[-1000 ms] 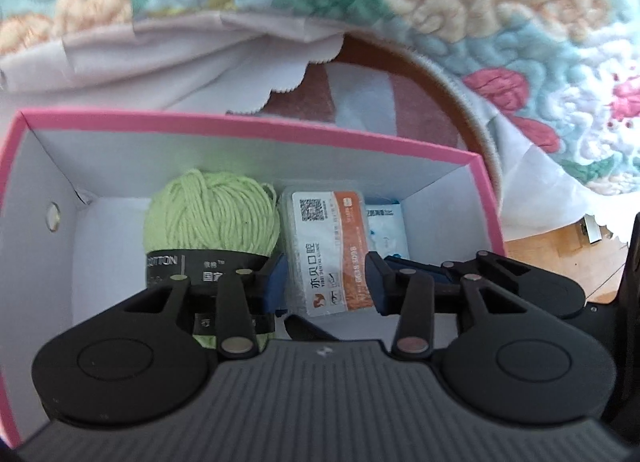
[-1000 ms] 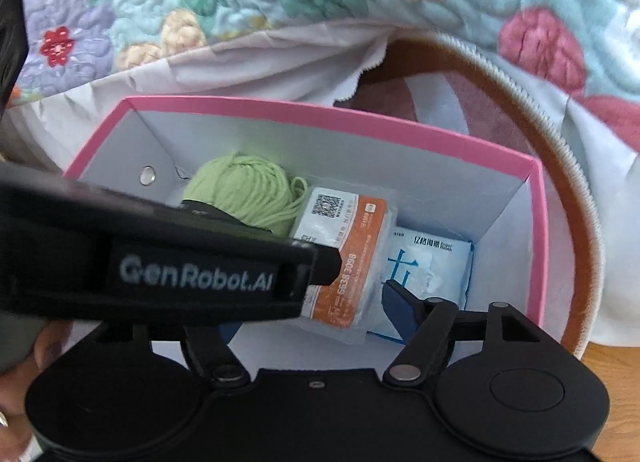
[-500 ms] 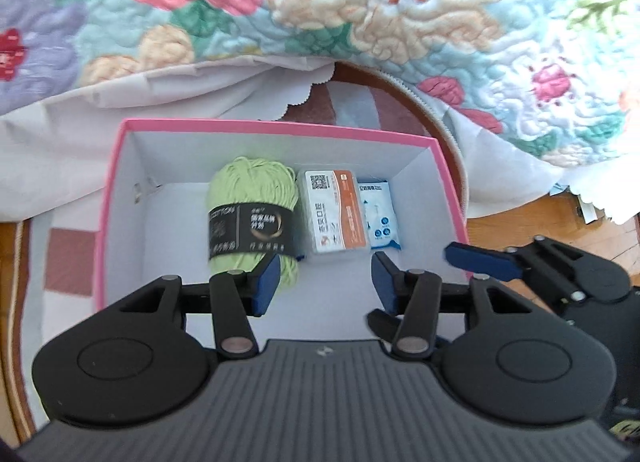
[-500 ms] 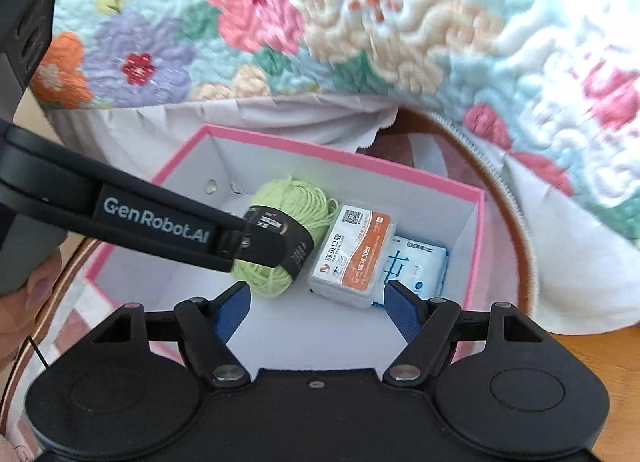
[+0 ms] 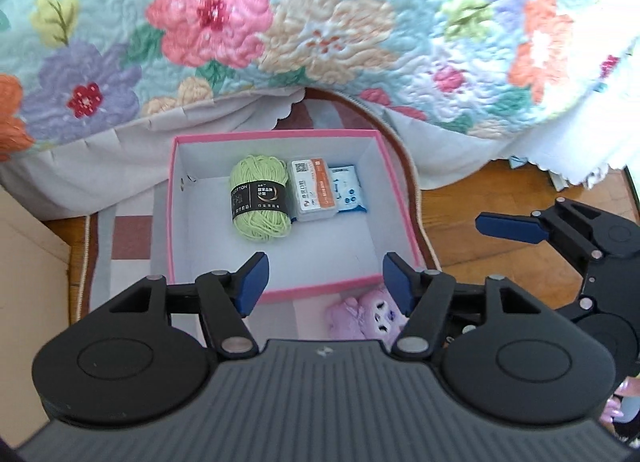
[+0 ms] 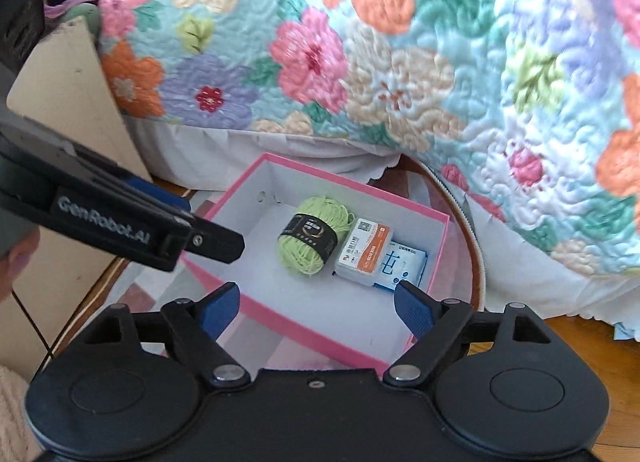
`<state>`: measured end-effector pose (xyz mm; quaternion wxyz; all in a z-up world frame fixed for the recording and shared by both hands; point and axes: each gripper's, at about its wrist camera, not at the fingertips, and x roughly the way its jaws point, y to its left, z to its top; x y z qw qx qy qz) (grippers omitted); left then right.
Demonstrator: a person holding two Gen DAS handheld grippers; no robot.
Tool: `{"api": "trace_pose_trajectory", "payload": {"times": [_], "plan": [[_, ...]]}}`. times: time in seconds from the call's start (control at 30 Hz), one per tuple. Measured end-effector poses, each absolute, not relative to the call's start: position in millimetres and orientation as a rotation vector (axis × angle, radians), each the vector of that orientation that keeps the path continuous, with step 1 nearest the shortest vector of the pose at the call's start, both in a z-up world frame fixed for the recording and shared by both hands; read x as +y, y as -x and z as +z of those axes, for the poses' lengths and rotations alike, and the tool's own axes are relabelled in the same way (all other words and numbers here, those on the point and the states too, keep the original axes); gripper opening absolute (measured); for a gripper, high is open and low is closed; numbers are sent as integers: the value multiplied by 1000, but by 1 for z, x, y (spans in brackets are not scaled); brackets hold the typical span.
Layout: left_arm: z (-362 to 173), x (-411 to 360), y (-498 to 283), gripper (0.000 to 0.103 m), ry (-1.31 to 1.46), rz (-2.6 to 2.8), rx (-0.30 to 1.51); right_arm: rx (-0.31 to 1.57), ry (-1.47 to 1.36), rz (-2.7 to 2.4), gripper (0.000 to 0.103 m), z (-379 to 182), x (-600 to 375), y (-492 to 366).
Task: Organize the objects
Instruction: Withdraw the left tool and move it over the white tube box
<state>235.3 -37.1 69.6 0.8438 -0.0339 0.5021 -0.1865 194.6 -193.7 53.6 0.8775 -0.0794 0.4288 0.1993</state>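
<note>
From the left wrist camera, the left tongs [image 5: 324,282] hang released above the near wall of a pink-rimmed box [image 5: 276,294], their blue pads having just been spreading with nothing between them. Inside the box, against its far wall, a ball of green yarn [image 5: 260,198] with a black band lies beside an orange-and-white packet [image 5: 314,194], which overlaps a blue-and-white pack [image 5: 348,196]. A purple plush toy [image 5: 362,318] lies on the patterned rug [image 5: 128,230] just outside the near wall, partly hidden by the right-hand finger. The right tongs [image 5: 508,226] reach in from the right edge over the wooden floor [image 5: 460,214], one blue pad showing. A floral quilt [image 5: 280,30] drapes down behind the box, and a beige board [image 5: 28,254] stands at the left. From the right wrist camera, the right tongs [image 6: 316,310] are likewise released, their jaws having just been widening and holding nothing, poised over the box [image 6: 320,338]. The left tongs' black arm [image 6: 132,230], marked GenRobot.AI, cuts across the box's left corner. The yarn [image 6: 312,238], packet [image 6: 362,252] and blue pack [image 6: 404,266] sit in a row inside, the quilt [image 6: 400,62] filling the background.
</note>
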Motion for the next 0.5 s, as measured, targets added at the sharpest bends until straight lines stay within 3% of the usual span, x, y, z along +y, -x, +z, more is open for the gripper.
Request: {"api": "trace_pose_trajectory", "payload": {"times": [0.5], "plan": [[132,-29,-129,65,13,-424,994,861,191,556,88,116,-191,-96]]}}
